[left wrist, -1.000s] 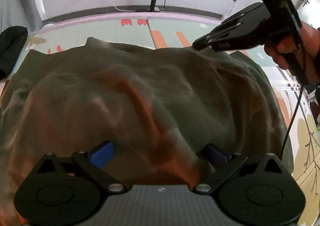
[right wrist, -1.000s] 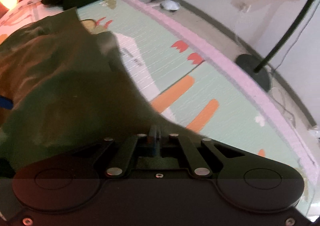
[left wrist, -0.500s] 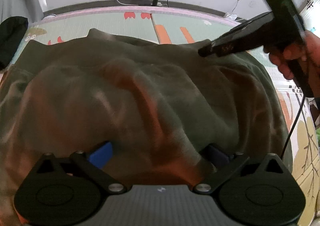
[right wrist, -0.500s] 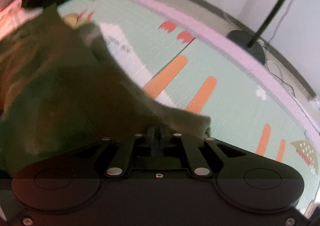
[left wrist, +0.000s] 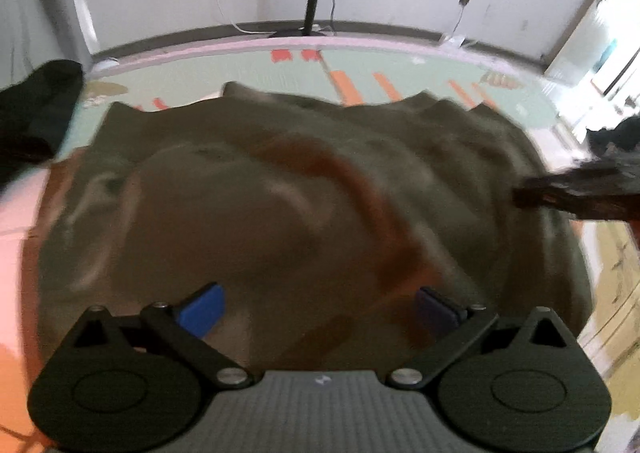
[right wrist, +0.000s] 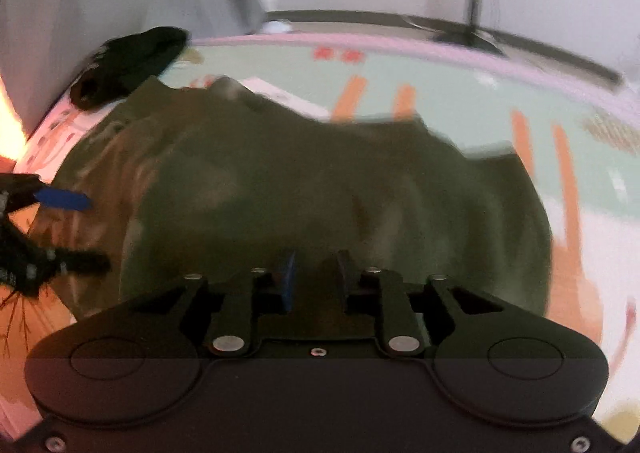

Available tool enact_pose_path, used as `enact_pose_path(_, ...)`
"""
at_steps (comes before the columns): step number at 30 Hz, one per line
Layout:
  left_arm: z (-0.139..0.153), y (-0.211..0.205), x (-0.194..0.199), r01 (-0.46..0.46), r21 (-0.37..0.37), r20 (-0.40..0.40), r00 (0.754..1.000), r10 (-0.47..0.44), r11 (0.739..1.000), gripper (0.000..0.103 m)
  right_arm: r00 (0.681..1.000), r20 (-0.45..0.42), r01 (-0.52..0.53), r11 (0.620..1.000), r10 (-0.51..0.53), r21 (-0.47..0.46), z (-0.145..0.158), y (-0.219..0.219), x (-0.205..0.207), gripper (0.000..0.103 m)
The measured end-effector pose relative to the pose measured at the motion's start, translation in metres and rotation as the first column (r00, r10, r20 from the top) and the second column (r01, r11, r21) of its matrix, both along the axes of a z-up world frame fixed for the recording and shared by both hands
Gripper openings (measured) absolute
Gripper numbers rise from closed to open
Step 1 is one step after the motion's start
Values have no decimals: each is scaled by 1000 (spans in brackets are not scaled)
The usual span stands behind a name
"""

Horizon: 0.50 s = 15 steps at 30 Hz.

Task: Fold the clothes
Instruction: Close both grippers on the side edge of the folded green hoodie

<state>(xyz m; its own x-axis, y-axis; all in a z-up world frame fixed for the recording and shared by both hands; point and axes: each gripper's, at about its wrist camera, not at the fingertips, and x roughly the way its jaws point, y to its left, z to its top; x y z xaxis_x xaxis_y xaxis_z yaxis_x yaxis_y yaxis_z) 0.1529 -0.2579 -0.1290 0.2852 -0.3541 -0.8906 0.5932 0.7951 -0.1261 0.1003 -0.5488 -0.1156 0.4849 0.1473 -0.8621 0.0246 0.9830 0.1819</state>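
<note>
The olive-green sweatshirt [left wrist: 304,189], spread on the play mat [left wrist: 420,65], is judged soft and limp, best pinched at its hem; left tongs [left wrist: 320,309] are spread, right tongs [right wrist: 314,277] are opening, nothing gripped.

Your two wrist cameras looked steeply down from close above, sharing the olive garment [left wrist: 280,181] [right wrist: 320,181] and far mat [left wrist: 420,69].

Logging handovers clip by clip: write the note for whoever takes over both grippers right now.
Left gripper: jaws wide open over the olive garment, gripping nothing.
Right gripper: jaws opening, a narrow gap; no cloth seen pinched.
Garment lies spread and rumpled on the play mat; a dark bundle sits at the mat's far corner.
Done: cannot tell any finished fold.
Left: smooth, fold.
</note>
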Motion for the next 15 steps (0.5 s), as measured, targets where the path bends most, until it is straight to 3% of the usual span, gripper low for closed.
enact_pose_path(1,-1,6,-3,2,27,20,1000,-2,1000,102,999,2,37,999,-37,-1,-1,0,-17,35)
enact_pose_path(7,-9,44,-21,-7,144,124,992,-11,990,102,968,18,248,969,-248,-1,-8,-5,-106,46)
enact_pose_path(11,-13,73,-33,-6,162,143,989,-18,987,102,924,24,381,925,-381,-6,-16,-13,-150,53)
enact_pose_path(15,-19,109,-43,-78,120,144,988,60,990,102,878,32,478,878,-478,29,-24,-25,-183,63)
